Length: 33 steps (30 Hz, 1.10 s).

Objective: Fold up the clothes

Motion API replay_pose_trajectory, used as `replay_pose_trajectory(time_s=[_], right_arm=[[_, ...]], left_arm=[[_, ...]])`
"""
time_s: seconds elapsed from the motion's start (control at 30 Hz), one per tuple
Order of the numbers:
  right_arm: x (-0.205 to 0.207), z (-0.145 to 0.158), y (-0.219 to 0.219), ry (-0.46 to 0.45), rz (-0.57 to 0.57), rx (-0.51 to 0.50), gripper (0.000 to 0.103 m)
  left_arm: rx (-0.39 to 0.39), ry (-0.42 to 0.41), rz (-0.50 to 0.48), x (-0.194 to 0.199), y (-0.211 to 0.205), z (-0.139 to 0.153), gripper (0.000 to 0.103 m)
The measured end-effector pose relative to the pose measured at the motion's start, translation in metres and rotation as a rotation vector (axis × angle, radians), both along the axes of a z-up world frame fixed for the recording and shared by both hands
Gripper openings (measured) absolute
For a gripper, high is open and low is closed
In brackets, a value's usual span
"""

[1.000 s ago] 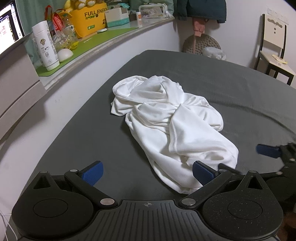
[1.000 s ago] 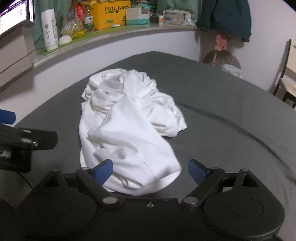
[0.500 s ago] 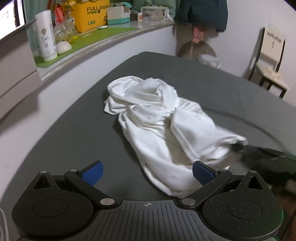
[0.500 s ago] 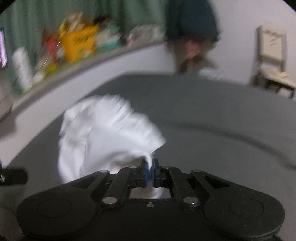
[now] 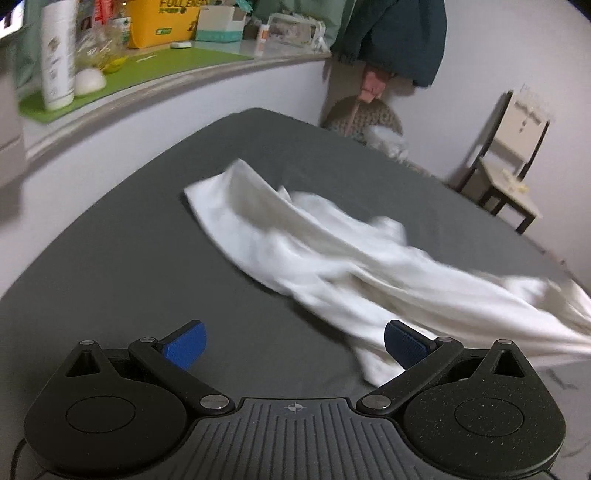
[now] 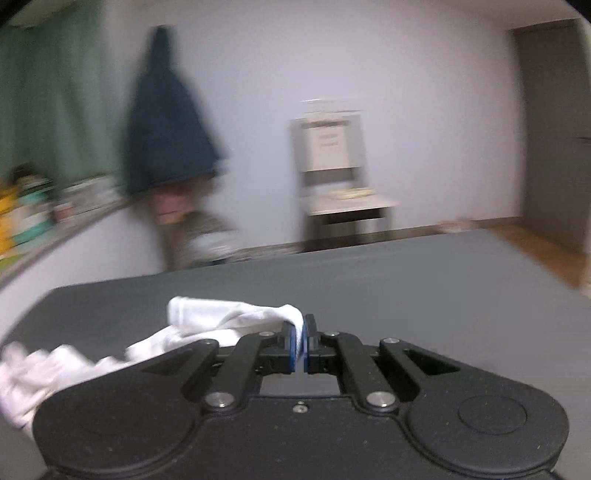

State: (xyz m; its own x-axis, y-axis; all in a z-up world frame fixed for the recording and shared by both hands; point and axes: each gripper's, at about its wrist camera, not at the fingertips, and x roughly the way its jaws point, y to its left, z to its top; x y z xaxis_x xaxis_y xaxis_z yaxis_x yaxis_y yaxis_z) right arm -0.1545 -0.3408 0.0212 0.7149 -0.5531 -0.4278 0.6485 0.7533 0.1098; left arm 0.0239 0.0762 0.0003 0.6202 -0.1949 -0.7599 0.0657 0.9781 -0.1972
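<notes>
A white garment [image 5: 332, 258] lies stretched across the dark grey bed [image 5: 129, 240], drawn out toward the right edge of the left wrist view. My left gripper [image 5: 293, 343] is open just in front of its near edge, the right pad beside the cloth, nothing held. In the right wrist view my right gripper [image 6: 303, 345] is shut on a fold of the white garment [image 6: 221, 317], which trails off to the left behind the fingers. The view is blurred by motion.
A curved ledge [image 5: 166, 74] with a white bottle [image 5: 57, 59], a yellow box and other items runs along the left wall. A dark jacket [image 5: 399, 33] hangs at the back. A chair [image 5: 513, 155] stands to the right, beyond the bed.
My right gripper has shut on the garment's near edge and swept right and up, pulling the crumpled heap into a long stretched shape. The left gripper stays open, shifted slightly.
</notes>
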Motion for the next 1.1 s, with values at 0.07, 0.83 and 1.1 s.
replay_pose_trajectory(time_s=[0.07, 0.83, 1.1], right_arm=[[-0.027, -0.007, -0.030, 0.013, -0.134, 0.013, 0.004], [0.197, -0.102, 0.239, 0.399, 1.034, -0.579, 0.060], [0.235, -0.078, 0.180, 0.336, 0.971, -0.332, 0.005]], left_arm=[[-0.047, 0.023, -0.056, 0.011, -0.017, 0.002, 0.103], [-0.145, -0.050, 0.281, 0.041, -0.022, -0.067, 0.103], [-0.172, -0.047, 0.241, 0.051, -0.032, -0.072, 0.103]])
